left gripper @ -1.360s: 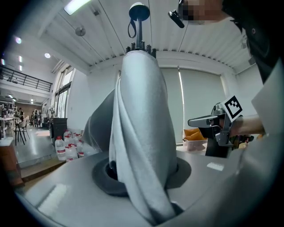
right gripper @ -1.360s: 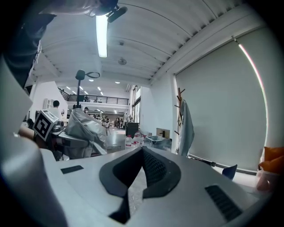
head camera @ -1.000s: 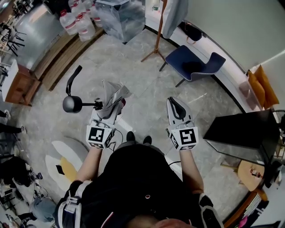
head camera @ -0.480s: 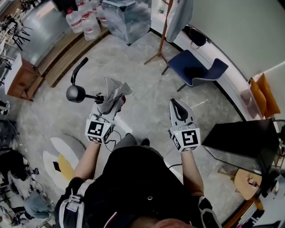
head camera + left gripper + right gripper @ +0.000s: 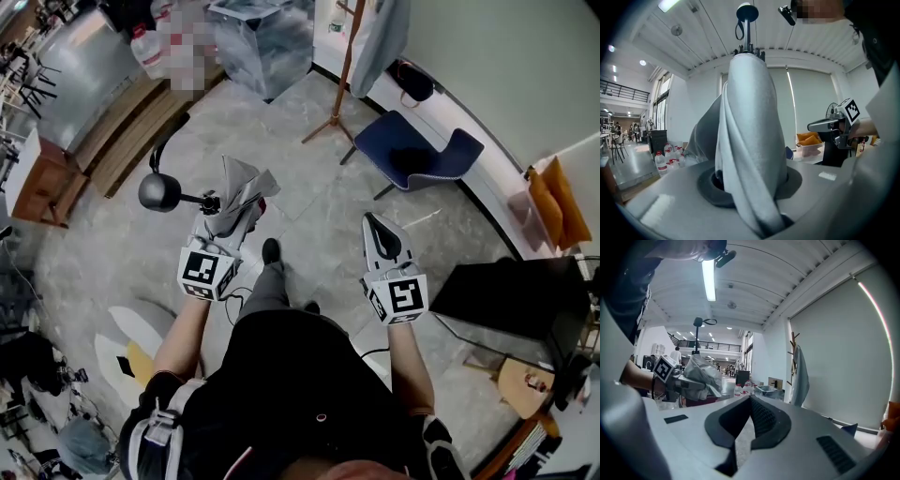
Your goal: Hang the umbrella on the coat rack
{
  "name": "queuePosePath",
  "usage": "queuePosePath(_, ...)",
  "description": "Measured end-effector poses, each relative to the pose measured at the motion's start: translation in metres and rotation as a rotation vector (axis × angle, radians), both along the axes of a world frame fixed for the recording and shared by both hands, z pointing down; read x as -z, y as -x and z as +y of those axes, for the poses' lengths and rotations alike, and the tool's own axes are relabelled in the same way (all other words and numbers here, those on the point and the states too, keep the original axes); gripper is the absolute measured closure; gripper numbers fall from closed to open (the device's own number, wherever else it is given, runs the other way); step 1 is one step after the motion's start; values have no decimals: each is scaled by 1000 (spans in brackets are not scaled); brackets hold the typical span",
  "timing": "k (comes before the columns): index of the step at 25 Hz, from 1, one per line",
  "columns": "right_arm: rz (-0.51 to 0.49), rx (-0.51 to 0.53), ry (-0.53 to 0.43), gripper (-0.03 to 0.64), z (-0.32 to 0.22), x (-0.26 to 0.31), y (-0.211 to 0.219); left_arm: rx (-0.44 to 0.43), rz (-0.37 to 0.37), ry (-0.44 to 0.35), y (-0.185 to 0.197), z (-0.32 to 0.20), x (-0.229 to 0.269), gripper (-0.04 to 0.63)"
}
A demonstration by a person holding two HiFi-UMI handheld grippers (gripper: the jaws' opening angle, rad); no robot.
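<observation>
The coat rack [image 5: 345,66] stands across the floor. A pale garment [image 5: 380,37] hangs over its upper pegs, and a blue chair [image 5: 417,150] sits just beside its feet. Well apart from the rack, the folded grey umbrella [image 5: 239,195] is clamped in the left gripper [image 5: 228,214], whose jaws are drawn narrow on the bunched fabric. The umbrella's round black handle [image 5: 159,192] juts out on the side away from the rack, with its strap [image 5: 167,141] looping off it. The right gripper [image 5: 373,225], about as far from the rack, has its jaws together on nothing.

The hold looks to be on cloth rather than shaft, so the umbrella may swivel or slide out when it is tipped toward a peg. The strap seems the likeliest part to catch a peg, but it sits on the end turned away from the rack, so a clumsy turn could miss. The garment may hide a free peg or get dragged off, and the chair crowds the approach to the rack's base.

Both forearms reach forward from the body. The grippers are held close to level with their marker cubes upward, pointing roughly toward the rack.
</observation>
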State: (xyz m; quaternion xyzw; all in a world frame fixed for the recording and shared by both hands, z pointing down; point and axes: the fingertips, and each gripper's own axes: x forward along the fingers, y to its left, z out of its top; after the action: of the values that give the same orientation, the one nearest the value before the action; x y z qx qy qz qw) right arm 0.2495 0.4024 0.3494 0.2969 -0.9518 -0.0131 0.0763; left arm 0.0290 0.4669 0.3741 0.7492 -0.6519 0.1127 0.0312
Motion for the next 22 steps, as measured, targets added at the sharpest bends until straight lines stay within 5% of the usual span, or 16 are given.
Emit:
queuePosePath(14,16,-137,-9,617,-120,10,131,-210,-10,12,131,-149,0,462)
queuePosePath(22,31,-165,22,617,-167,1,166,-267,-26,40,169,-240,-11,462)
